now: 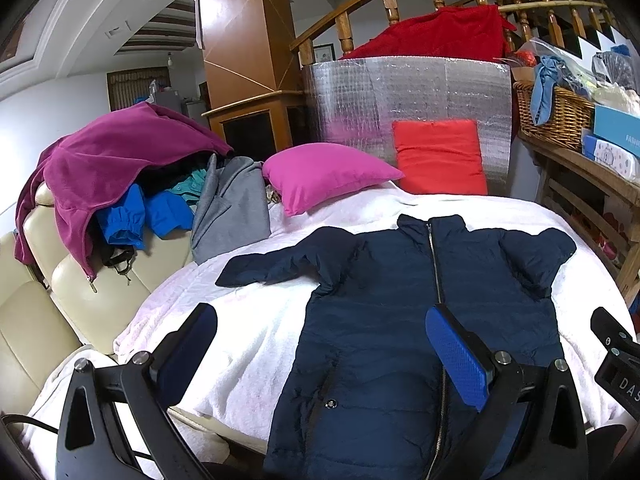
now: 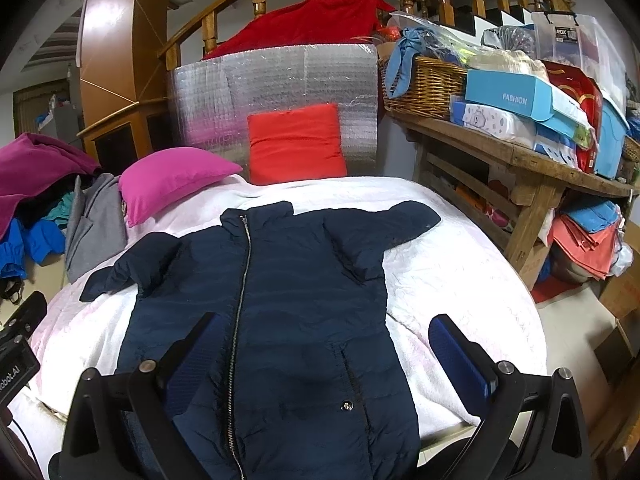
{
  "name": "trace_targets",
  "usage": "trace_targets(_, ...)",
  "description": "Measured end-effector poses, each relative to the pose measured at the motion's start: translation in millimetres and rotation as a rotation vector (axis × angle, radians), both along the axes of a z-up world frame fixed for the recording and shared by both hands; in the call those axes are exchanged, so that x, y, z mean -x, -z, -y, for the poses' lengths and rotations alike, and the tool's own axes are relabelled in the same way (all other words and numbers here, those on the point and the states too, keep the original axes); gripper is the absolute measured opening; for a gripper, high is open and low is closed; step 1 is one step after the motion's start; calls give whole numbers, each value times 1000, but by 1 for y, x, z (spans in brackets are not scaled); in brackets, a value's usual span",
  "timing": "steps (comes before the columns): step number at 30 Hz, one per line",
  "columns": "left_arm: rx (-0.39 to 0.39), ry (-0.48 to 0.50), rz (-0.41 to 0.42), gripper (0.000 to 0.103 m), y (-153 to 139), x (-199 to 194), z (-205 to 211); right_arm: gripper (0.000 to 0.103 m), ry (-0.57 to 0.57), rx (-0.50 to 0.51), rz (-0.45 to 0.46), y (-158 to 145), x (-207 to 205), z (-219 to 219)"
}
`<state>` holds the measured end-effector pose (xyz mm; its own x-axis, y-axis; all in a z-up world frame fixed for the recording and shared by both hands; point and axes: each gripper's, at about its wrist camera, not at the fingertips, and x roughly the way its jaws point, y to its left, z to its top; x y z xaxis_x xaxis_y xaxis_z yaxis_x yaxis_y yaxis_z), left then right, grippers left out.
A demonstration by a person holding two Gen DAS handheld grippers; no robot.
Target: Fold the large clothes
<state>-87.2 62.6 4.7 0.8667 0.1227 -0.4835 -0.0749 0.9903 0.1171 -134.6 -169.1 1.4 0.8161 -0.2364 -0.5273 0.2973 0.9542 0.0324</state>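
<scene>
A navy puffer jacket lies flat, zipped, front up on a white blanket, collar at the far end, both sleeves spread out. It also shows in the right wrist view. My left gripper is open and empty above the jacket's lower left part. My right gripper is open and empty above the jacket's lower right part. The right gripper's body shows at the left wrist view's right edge.
A pile of clothes with a magenta fleece lies on a cream sofa at the left. A pink pillow and a red cushion sit at the far end. A cluttered wooden shelf stands right.
</scene>
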Motion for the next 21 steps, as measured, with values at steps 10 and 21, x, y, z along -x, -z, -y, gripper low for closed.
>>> trace_targets(10,-14,2,-20,103,7,-22,9,103,15,13,-3,9,-22,14)
trace_targets(21,-4,18,-81,103,30,-88,24,103,37,-61,-9,22,-76,57)
